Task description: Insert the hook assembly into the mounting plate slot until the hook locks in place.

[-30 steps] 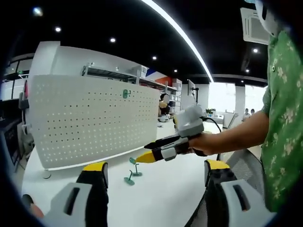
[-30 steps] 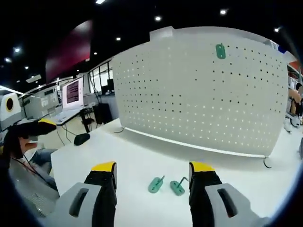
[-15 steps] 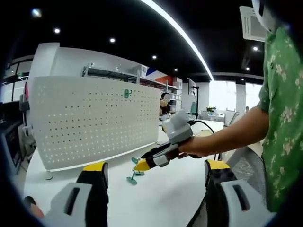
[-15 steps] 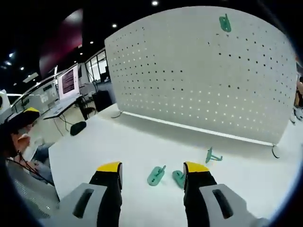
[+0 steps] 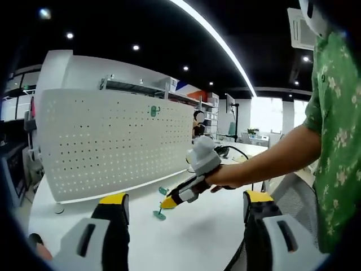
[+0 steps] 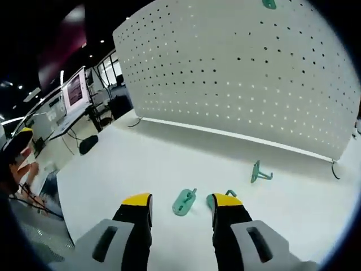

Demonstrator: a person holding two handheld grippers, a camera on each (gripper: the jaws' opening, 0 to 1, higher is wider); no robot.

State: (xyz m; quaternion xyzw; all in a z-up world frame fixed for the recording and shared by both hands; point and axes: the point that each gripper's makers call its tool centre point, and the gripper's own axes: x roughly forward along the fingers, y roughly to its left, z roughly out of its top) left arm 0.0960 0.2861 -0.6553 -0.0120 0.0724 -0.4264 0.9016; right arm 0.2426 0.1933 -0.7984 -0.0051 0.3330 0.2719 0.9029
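A white perforated mounting plate (image 5: 113, 147) (image 6: 242, 73) stands upright on the white table, with one green hook (image 5: 154, 111) (image 6: 269, 3) seated near its top. Loose green hooks lie on the table in front of it. My right gripper (image 6: 180, 202) is open and low over the table, its jaws either side of one flat-lying hook (image 6: 184, 201). A second hook (image 6: 228, 193) peeks from behind the right jaw, and a third (image 6: 258, 172) stands further off. In the left gripper view the right gripper (image 5: 169, 202) tips down by two hooks (image 5: 159, 213) (image 5: 163, 191). My left gripper (image 5: 183, 204) is open and holds nothing.
The person's arm and green patterned shirt (image 5: 338, 141) take up the right of the left gripper view. Desks with a monitor (image 6: 73, 90) and a seated person (image 6: 17, 164) lie beyond the table's left edge. Shelving (image 5: 141, 90) rises behind the plate.
My right gripper has dropped toward the table and moved in on the loose hooks, its jaws now a little narrower and straddling one. The left gripper has held still.
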